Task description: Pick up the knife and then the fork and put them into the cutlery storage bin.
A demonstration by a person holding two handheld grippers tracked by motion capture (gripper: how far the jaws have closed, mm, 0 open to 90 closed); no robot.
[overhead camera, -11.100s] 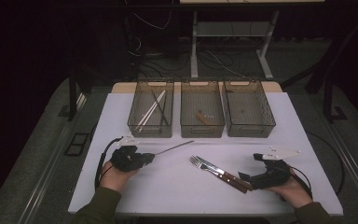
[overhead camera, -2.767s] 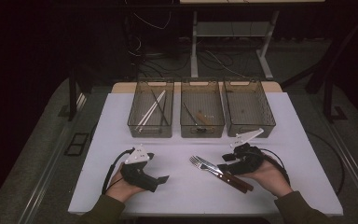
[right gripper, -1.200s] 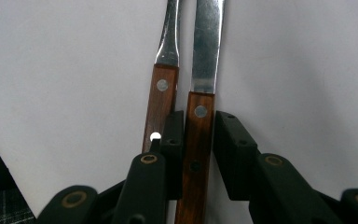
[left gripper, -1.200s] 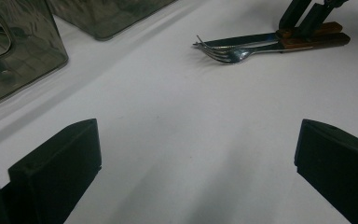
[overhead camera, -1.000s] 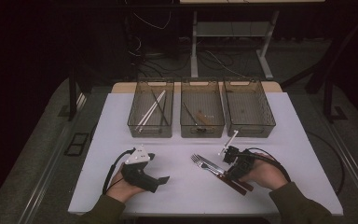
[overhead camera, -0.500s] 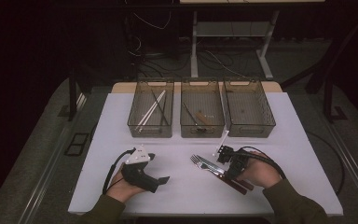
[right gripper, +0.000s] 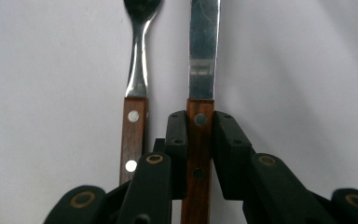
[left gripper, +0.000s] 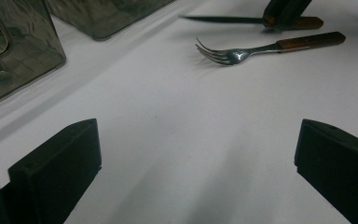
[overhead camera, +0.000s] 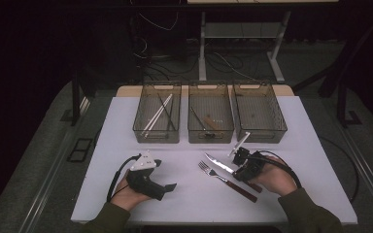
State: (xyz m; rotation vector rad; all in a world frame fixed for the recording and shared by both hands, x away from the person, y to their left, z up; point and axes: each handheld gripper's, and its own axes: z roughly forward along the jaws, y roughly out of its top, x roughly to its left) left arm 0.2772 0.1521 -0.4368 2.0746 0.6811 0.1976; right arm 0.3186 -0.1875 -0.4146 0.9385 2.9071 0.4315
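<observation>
A knife with a wooden handle lies on the white table, its blade pointing left and away. My right gripper is shut on the handle just behind the blade, and in the right gripper view both jaws press the wood of the knife. A matching fork lies parallel, close beside the knife; the fork is left of the jaws. My left gripper rests on the table at the front left, open and holding nothing. In its own view the left gripper faces the fork and knife.
Three translucent bins stand in a row at the back of the table. The left bin holds chopsticks, the middle bin holds a wooden-handled piece and a thin stick, and the right bin looks bare. A cable trails from each gripper.
My right gripper has moved left onto the knife and shut on its handle. The thin stick that lay by the left gripper earlier is gone from the table. The left gripper has stayed still lately.
</observation>
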